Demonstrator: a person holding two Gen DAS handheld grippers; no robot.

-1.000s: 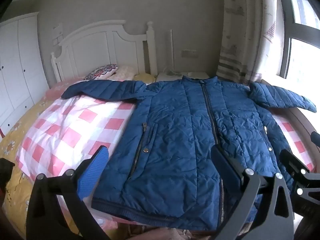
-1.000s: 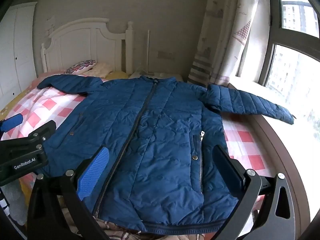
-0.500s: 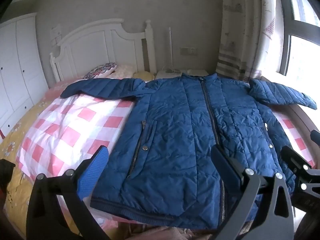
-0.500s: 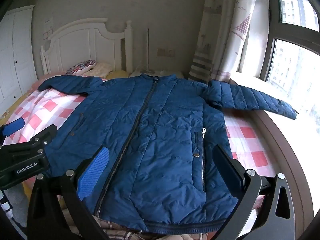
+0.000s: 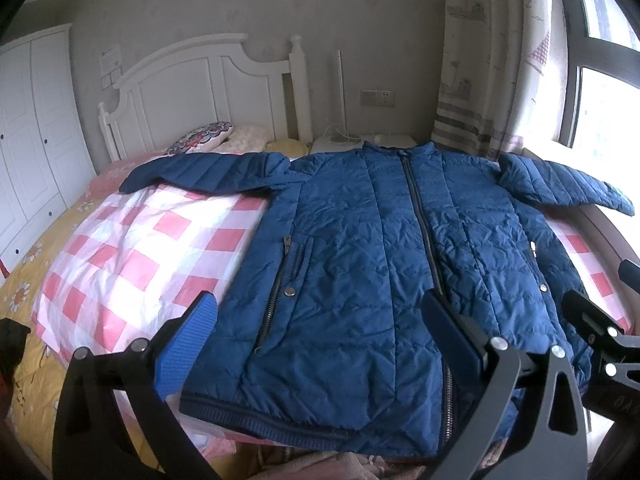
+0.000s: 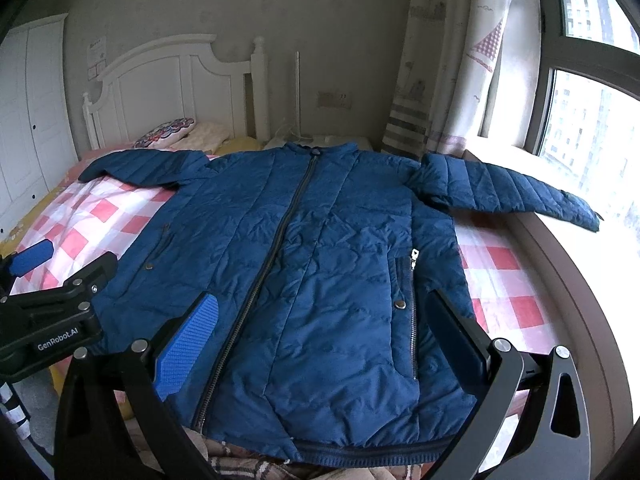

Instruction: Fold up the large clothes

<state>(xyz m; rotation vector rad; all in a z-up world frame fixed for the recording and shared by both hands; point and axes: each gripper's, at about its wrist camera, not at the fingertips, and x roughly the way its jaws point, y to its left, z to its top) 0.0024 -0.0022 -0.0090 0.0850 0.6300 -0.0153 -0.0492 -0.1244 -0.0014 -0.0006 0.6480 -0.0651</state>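
Left tool (image 5: 320, 332) and right tool (image 6: 320, 332): black frames, silver screws, blue ribbed pad (image 6: 186, 346) fitted; "GenRobot.AI" printed on left.

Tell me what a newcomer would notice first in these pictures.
The blue jacket dominates: zipped, front up, spread flat across the bed, its sleeves stretched out to both sides, one reaching the window sill. Under it the pink checked cover stands out, with the white headboard behind. Both grippers, left and right, hang open at the jacket's hem, holding nothing.
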